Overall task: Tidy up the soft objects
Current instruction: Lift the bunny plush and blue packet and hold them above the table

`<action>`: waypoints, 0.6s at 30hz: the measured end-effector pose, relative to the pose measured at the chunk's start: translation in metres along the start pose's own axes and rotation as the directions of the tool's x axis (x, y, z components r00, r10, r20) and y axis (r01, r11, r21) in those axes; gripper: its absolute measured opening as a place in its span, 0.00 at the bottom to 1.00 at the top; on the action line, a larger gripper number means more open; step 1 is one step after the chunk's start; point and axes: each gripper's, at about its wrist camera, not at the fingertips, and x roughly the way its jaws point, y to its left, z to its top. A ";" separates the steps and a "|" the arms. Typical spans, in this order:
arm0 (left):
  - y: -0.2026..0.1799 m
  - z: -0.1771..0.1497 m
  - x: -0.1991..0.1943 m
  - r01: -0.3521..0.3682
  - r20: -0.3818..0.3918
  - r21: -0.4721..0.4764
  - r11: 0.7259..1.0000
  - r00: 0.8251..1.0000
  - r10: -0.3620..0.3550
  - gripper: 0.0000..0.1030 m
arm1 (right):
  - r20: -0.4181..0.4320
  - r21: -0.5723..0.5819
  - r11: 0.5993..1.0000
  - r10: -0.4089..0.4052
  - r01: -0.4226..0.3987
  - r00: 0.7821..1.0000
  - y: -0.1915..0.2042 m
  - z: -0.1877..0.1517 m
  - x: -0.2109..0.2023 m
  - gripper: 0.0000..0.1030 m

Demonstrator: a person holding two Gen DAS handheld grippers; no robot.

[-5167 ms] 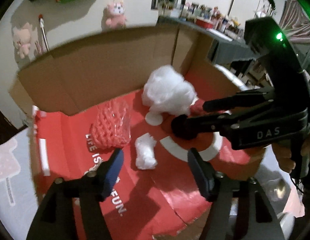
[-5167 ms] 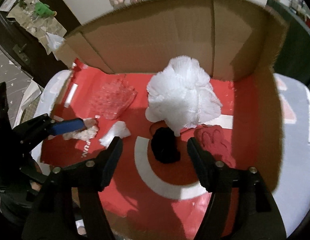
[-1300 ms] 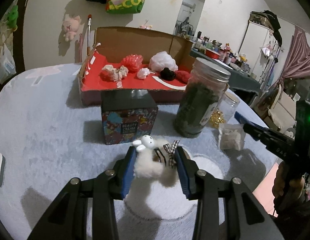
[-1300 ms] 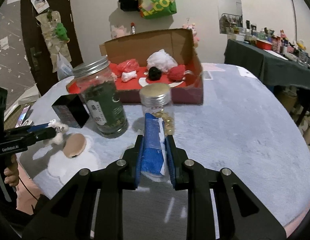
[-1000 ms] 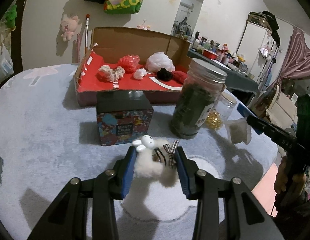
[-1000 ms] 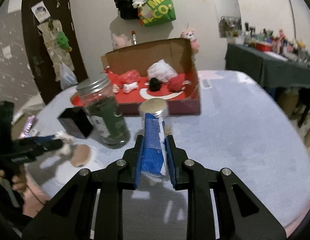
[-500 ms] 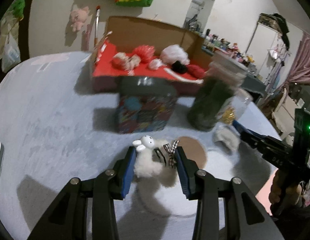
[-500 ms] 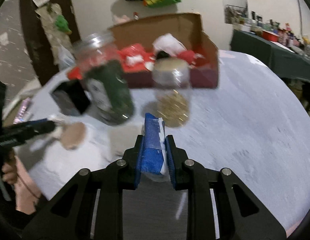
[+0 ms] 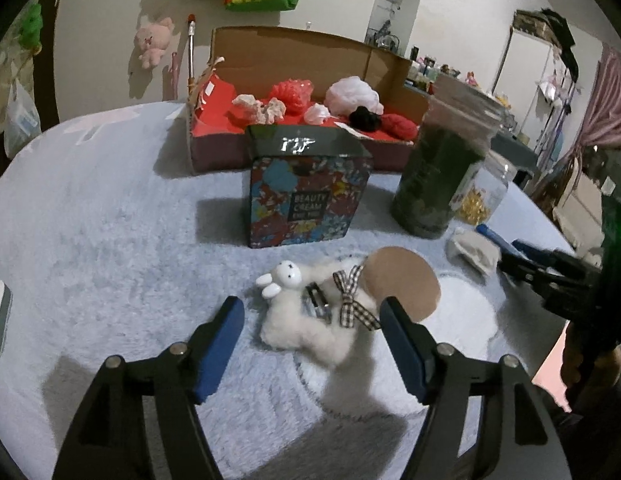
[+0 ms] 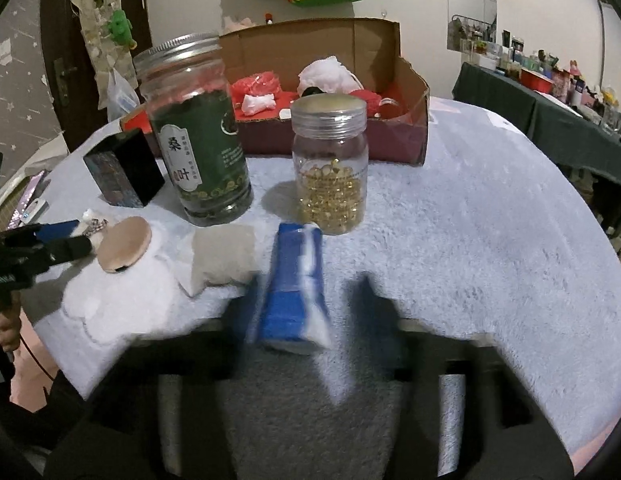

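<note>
A white plush bunny with a checked bow lies on the fluffy pale-blue cover between the blue pads of my left gripper. Its jaws are opening and stand clear of the toy on both sides. In the right wrist view a soft blue-and-white packet lies on the cover between the blurred fingers of my right gripper, whose jaws are also opening and no longer press it. At the back, the cardboard box with a red floor holds a white puff, a red net ball and other soft pieces.
A patterned tin, a green-filled jar and a small jar of gold beads stand between the grippers and the box. A grey pouch and a brown round disc lie on a white mat. A hand holds the right gripper.
Both grippers have sunk toward the cover and spread their jaws. The bunny and the blue packet, gripped half a second ago, now lie released on the cover.
</note>
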 end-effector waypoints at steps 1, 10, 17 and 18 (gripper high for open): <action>-0.001 0.000 0.000 -0.004 0.000 0.010 1.000 1.000 0.004 0.70 | 0.018 -0.003 1.000 -0.006 0.006 1.000 0.000 -0.001 -0.003 0.78; -0.010 -0.005 0.003 -0.063 0.015 0.108 0.992 0.998 0.062 0.70 | 0.039 0.019 1.000 0.004 -0.004 0.999 -0.004 -0.002 -0.004 0.77; -0.010 -0.004 0.004 -0.054 0.031 0.126 0.991 0.998 0.050 0.53 | 0.036 -0.007 0.999 0.047 -0.047 0.998 0.000 -0.004 -0.001 0.31; -0.010 -0.003 0.004 -0.055 0.031 0.124 0.991 0.998 0.051 0.51 | 0.045 -0.010 0.999 0.050 -0.050 0.998 0.001 -0.004 -0.003 0.27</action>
